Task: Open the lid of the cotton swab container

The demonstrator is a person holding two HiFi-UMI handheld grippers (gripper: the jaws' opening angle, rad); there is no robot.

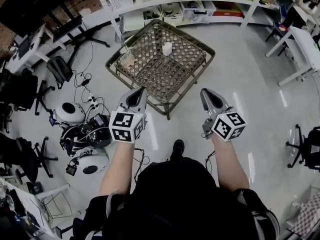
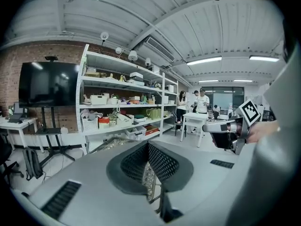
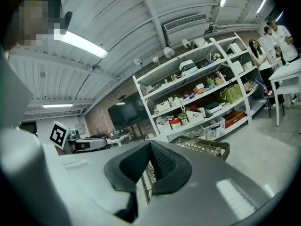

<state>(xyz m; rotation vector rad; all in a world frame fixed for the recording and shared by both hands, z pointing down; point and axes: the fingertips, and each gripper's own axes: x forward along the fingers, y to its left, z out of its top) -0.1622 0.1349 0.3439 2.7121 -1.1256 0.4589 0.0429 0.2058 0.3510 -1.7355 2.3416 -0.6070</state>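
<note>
The cotton swab container, a small white upright tub, stands near the middle of a square wicker table. My left gripper and right gripper hover side by side just short of the table's near edge, well away from the container. Both are shut with nothing between their jaws. In the left gripper view the left gripper has its dark pads pressed together, and the right gripper shows to the side. In the right gripper view the right gripper points over the table, with its pads meeting.
A second small item lies on the table's left part. White shelving with boxes runs behind the table. Cables and round devices clutter the floor at left. A white desk stands at right, and office chairs are around.
</note>
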